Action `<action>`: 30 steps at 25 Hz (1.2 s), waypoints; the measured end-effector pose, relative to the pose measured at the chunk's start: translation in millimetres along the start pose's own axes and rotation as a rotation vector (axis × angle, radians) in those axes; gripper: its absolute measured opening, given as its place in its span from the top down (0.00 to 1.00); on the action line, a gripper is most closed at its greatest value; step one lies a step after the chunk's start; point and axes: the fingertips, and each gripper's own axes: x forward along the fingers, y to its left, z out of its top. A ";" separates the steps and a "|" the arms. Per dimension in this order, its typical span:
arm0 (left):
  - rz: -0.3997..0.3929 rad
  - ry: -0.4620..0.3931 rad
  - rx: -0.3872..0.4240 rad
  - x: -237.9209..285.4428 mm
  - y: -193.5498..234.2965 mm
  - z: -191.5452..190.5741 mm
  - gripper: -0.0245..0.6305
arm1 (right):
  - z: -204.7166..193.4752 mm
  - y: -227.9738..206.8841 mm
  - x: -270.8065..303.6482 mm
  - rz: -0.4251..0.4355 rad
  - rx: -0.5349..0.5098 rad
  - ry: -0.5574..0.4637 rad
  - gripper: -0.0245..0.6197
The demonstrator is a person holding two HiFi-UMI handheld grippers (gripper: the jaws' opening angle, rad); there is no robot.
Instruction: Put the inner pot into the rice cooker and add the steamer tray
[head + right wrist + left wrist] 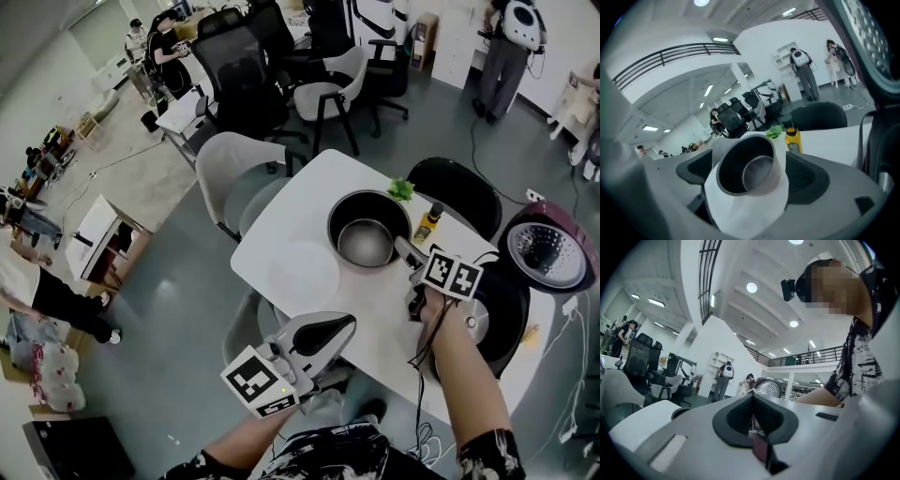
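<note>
Fingers [812, 177] of the right gripper [410, 255] are standing apart at the inner pot [367, 234] (those of the left gripper [336, 328] are pressing together).

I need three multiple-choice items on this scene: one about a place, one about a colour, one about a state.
1. The inner pot stands: A in the rice cooker; B on the white table; C on a chair.
2. The small bottle beside the pot is: A yellow; B blue; C red.
3. The right gripper has its jaws: A together; B apart; C shut on the bottle.
Key: B, it sits on the table beside the rice cooker; A, its body is yellow; B, they flank the pot, wide apart.
</note>
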 end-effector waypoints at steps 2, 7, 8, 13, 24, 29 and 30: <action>0.002 0.007 0.001 -1.3 10.4 -1.4 0.96 | -13.9 -16.1 29.7 -0.046 0.076 0.048 0.22; 0.007 0.021 -0.010 -5.2 27.5 -9.4 0.96 | -40.5 -48.5 71.7 -0.169 0.152 0.144 0.22; 0.010 0.024 -0.015 -6.0 30.3 -11.4 0.96 | -43.8 -53.0 76.3 -0.187 0.161 0.160 0.22; 0.025 0.032 -0.030 -9.7 43.7 -16.7 0.96 | -56.3 -72.2 88.8 -0.305 0.134 0.248 0.40; 0.041 0.034 -0.056 -8.4 60.4 -21.8 0.96 | -80.3 -85.0 109.4 -0.460 0.127 0.382 0.79; 0.035 0.037 -0.050 -0.9 55.8 -21.8 0.96 | -76.5 -95.0 99.0 -0.495 0.103 0.372 0.94; 0.035 0.038 -0.050 0.2 57.1 -22.2 0.96 | -76.4 -97.0 97.8 -0.496 0.086 0.380 0.94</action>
